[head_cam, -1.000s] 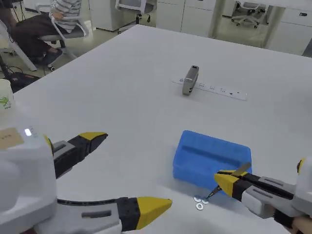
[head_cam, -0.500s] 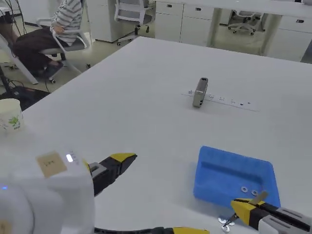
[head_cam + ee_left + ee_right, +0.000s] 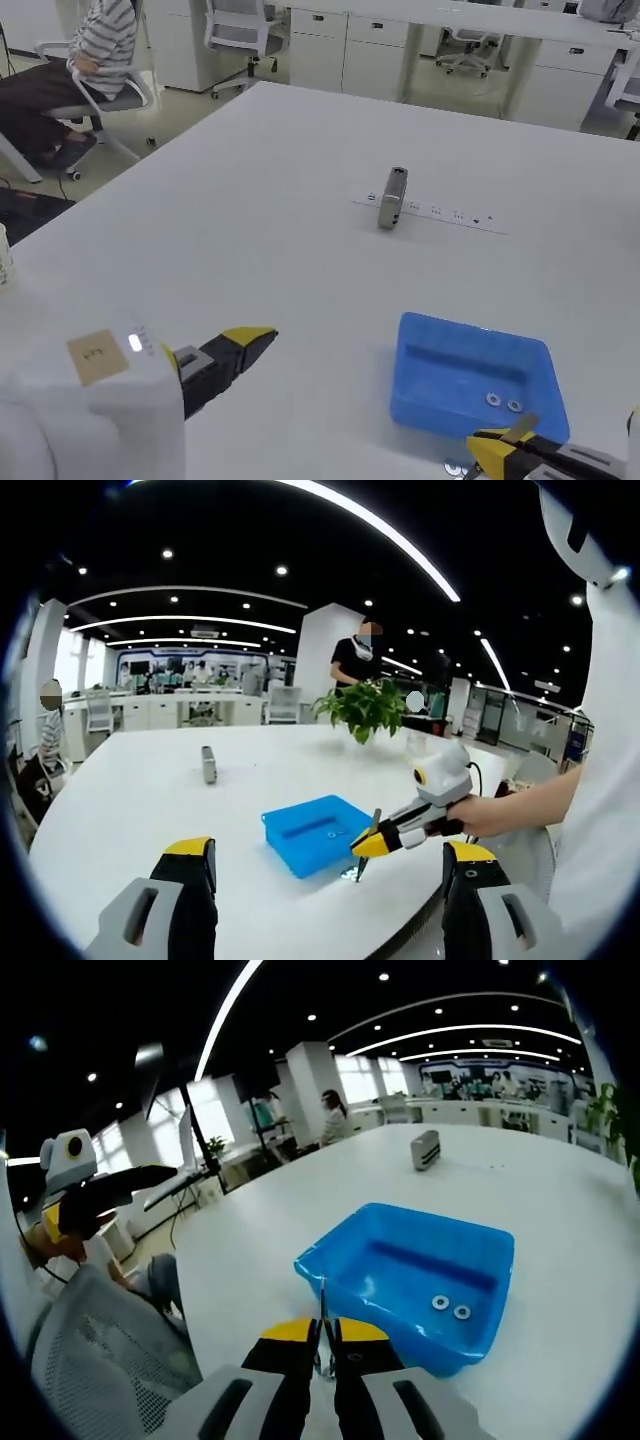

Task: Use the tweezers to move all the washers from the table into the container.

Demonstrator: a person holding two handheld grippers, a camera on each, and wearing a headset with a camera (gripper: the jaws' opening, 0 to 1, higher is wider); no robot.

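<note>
The blue container (image 3: 440,350) sits on the white table (image 3: 250,200) with two washers (image 3: 503,403) inside. A few loose washers (image 3: 455,467) lie on the table by its near edge. My right gripper (image 3: 487,443) hovers over them, shut on the thin tweezers (image 3: 322,1305), whose tips point down beside the container (image 3: 410,1270). The two washers (image 3: 451,1307) lie on its floor. My left gripper (image 3: 328,848) stands open and holds nothing, well left of the container (image 3: 315,830). One of its yellow fingertips (image 3: 250,338) shows in the head view.
A grey block (image 3: 393,196) stands on a white strip (image 3: 445,214) at mid-table. Office chairs, desks and a seated person (image 3: 95,40) are beyond the far left edge. A potted plant (image 3: 365,708) and standing people show behind the table.
The head camera has shifted, so the whole picture moved. My right gripper stays with the tweezers at the container's near edge. My left gripper stays open.
</note>
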